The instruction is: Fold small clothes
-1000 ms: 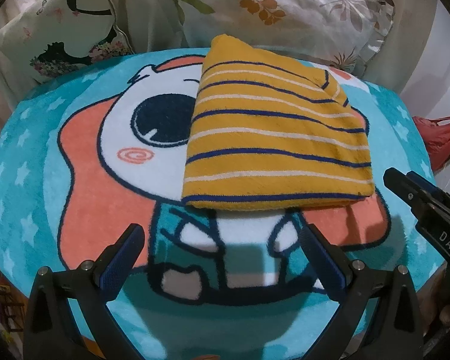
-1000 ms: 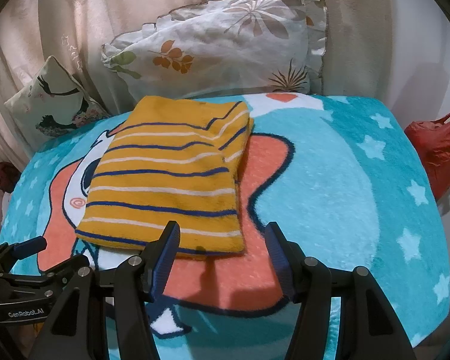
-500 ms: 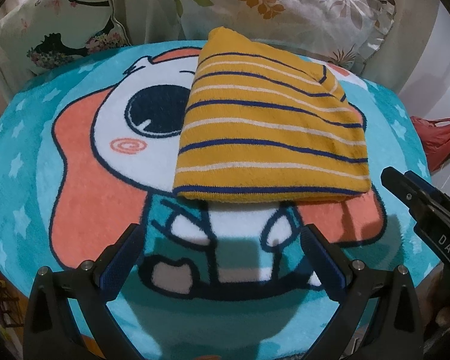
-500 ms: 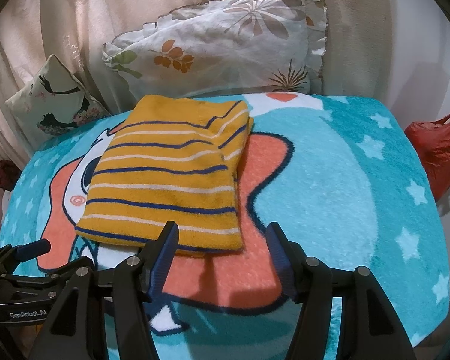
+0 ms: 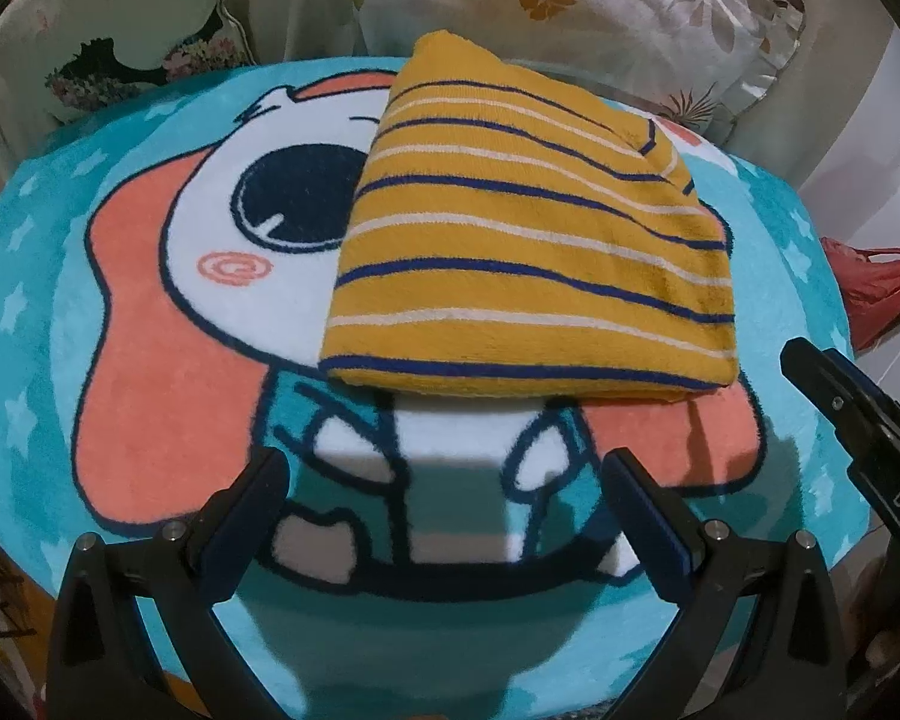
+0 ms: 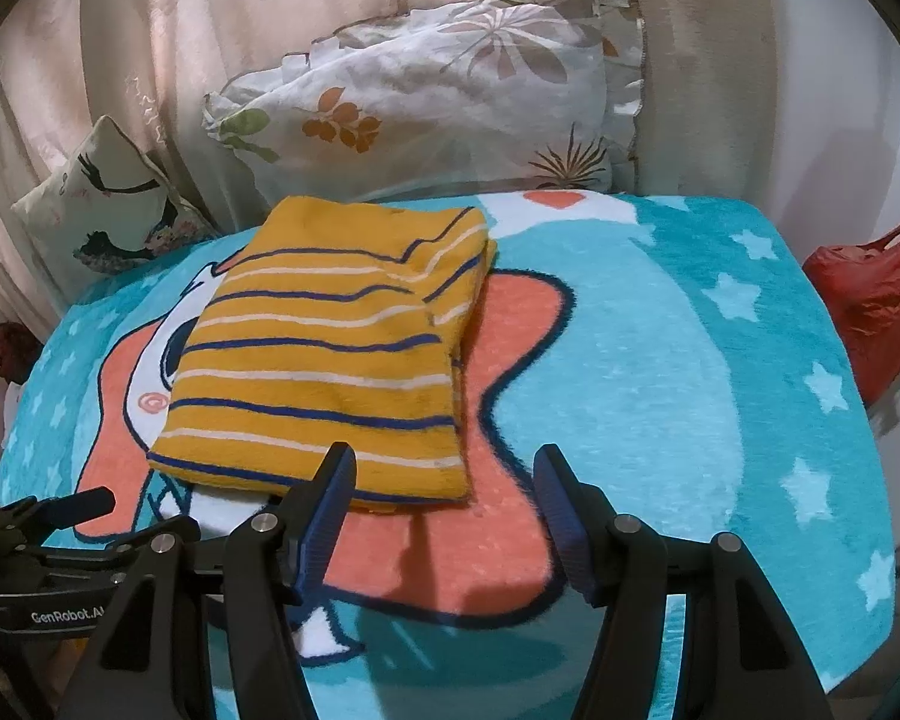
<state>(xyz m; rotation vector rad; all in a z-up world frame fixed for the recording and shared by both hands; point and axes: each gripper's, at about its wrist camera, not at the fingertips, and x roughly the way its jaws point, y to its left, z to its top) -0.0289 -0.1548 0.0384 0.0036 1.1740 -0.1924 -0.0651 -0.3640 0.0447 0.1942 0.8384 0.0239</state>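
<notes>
A folded yellow garment [image 5: 528, 252] with blue and white stripes lies flat on a teal cartoon blanket [image 5: 48, 276]. My left gripper [image 5: 444, 474] hovers open just in front of the garment's near folded edge, nothing between its fingers. In the right wrist view the same garment [image 6: 330, 354] lies left of centre on the blanket [image 6: 690, 360]. My right gripper [image 6: 444, 474] stands open at the garment's near right corner, its left finger [image 6: 330, 492] over the near edge, nothing gripped. The left gripper's tip [image 6: 84, 501] shows at the lower left there; the right gripper's tip [image 5: 822, 372] shows at the right in the left wrist view.
A floral pillow [image 6: 438, 102] leans behind the blanket, a smaller printed cushion [image 6: 102, 204] to its left. A red bag [image 6: 870, 300] hangs off the right edge. Beige curtain fabric [image 6: 180, 30] backs the scene. The blanket's right half is bare.
In the left wrist view the garment and blanket have slid slightly left and up as the left gripper shifted a little. The right view is unchanged.
</notes>
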